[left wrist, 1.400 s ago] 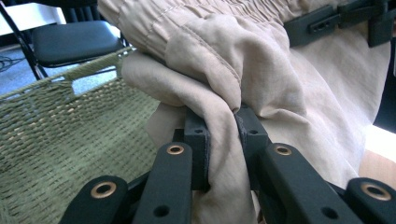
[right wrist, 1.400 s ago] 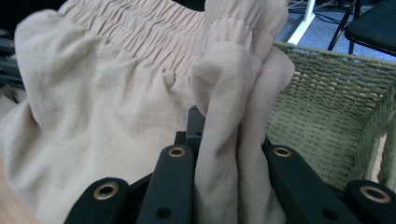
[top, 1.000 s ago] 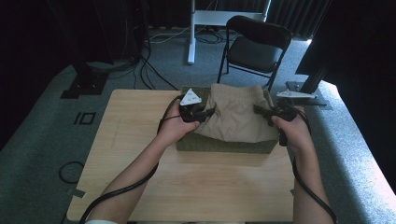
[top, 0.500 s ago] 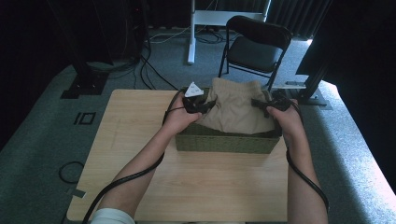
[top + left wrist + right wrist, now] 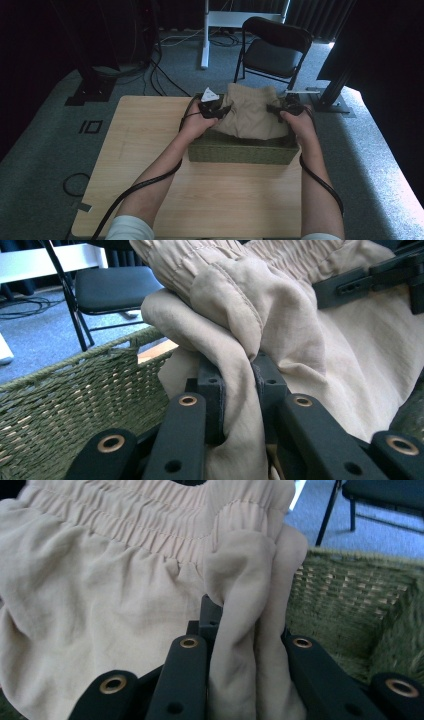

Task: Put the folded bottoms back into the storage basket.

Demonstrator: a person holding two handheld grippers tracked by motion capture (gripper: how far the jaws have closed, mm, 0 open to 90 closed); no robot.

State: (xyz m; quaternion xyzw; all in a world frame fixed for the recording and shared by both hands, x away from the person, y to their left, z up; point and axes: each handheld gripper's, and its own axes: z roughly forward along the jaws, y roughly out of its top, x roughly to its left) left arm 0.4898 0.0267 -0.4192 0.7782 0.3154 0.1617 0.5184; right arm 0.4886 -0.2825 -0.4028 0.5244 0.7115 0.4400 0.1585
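A green woven basket (image 5: pixel 240 152) stands on the far half of the wooden table (image 5: pixel 150 150), and a beige garment (image 5: pixel 250 117) with a gathered elastic waistband is partly inside it. The upper part of the cloth stands above the rim, between the two grippers, while the lower part hangs down into the basket. What else lies in the basket under the cloth I cannot tell, because the garment covers the inside.

The left gripper (image 5: pixel 214 111) is at the left edge of the garment, over the far left corner of the basket. In the left gripper view its jaws are almost closed, with a thick fold of the beige cloth (image 5: pixel 235 365) squeezed between the two pads. The woven wall of the basket (image 5: pixel 65 395) is just beside it on the left (the weave shows clearly here).

The right gripper (image 5: pixel 280 110) holds the opposite edge, over the far right corner. In the right gripper view the jaws are also nearly closed on a bunched fold of the garment (image 5: pixel 245 630), and the basket wall (image 5: pixel 340 605) is behind it on the right.

A black folding chair (image 5: pixel 272 50) stands on the grey floor beyond the table.
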